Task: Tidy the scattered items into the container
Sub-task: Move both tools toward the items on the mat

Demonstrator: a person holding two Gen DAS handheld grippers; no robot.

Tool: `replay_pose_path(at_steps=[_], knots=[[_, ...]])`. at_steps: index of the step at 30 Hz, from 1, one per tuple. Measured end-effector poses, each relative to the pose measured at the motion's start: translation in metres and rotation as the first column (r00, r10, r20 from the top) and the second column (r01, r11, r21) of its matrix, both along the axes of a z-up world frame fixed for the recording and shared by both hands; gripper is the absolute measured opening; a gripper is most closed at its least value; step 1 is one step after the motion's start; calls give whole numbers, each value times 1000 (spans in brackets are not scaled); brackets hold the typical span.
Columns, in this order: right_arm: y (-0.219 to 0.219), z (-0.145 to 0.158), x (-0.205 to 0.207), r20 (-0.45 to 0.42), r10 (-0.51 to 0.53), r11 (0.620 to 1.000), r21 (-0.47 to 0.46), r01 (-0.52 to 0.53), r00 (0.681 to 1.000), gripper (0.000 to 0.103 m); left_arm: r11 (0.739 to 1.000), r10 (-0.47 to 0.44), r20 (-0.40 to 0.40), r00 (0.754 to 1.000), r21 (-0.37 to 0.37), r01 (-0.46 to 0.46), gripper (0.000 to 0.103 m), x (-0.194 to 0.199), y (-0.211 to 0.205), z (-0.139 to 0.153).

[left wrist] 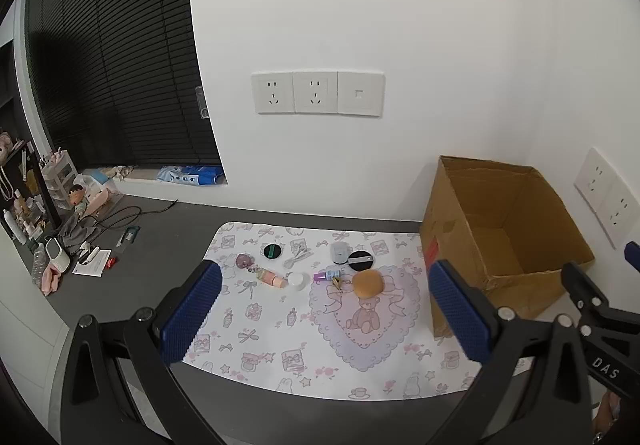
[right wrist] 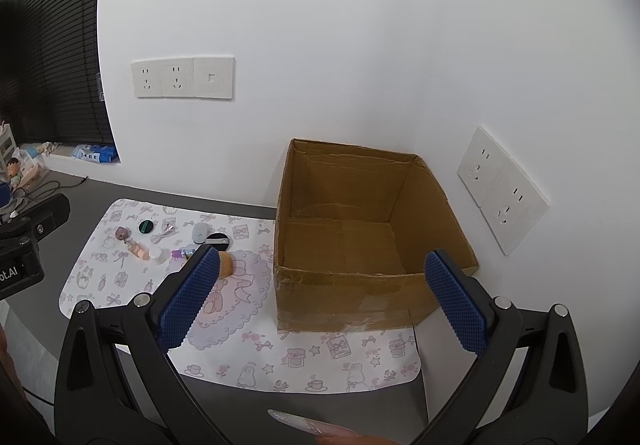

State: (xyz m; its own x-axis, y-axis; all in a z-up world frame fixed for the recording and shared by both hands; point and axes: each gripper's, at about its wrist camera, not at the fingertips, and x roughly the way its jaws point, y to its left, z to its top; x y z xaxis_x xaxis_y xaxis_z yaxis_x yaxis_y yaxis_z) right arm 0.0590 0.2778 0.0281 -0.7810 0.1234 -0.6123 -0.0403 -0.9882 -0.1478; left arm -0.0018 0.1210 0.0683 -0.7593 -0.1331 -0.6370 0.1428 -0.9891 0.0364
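An open cardboard box (left wrist: 500, 205) (right wrist: 352, 205) stands at the right of a patterned white mat (left wrist: 280, 325) (right wrist: 248, 349); its inside looks bare. Small items lie scattered on the mat: a tan round bun-like thing (left wrist: 368, 283) (right wrist: 225, 264), a white round jar (left wrist: 297, 280), a pink tube (left wrist: 272, 277), a purple figure (left wrist: 244, 260), a green-and-black disc (left wrist: 273, 250), a black round compact (left wrist: 361, 260), a grey case (left wrist: 340, 251), a purple-capped bottle (left wrist: 326, 275). My left gripper (left wrist: 326, 315) hovers open above the mat. My right gripper (right wrist: 320, 301) hangs open before the box.
The mat lies on a dark desk (left wrist: 160, 245) against a white wall with sockets (left wrist: 318, 93). Clutter, cables and papers fill the desk's left end (left wrist: 80, 245) beneath a black blind (left wrist: 112, 65). More sockets (right wrist: 502, 191) sit on the right wall by the box.
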Motion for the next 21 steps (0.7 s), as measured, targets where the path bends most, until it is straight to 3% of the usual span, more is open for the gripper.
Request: replay_pose_path(at_steps=[7,21], knots=[[1,0,0,0,0,1000,0,0,1000,103,999,-30,13,999,17,30,103,13,-43,28],[2,0,0,0,2,1000,0,-2,1000,103,999,-46,8,999,14,46,103,27,-60,20]])
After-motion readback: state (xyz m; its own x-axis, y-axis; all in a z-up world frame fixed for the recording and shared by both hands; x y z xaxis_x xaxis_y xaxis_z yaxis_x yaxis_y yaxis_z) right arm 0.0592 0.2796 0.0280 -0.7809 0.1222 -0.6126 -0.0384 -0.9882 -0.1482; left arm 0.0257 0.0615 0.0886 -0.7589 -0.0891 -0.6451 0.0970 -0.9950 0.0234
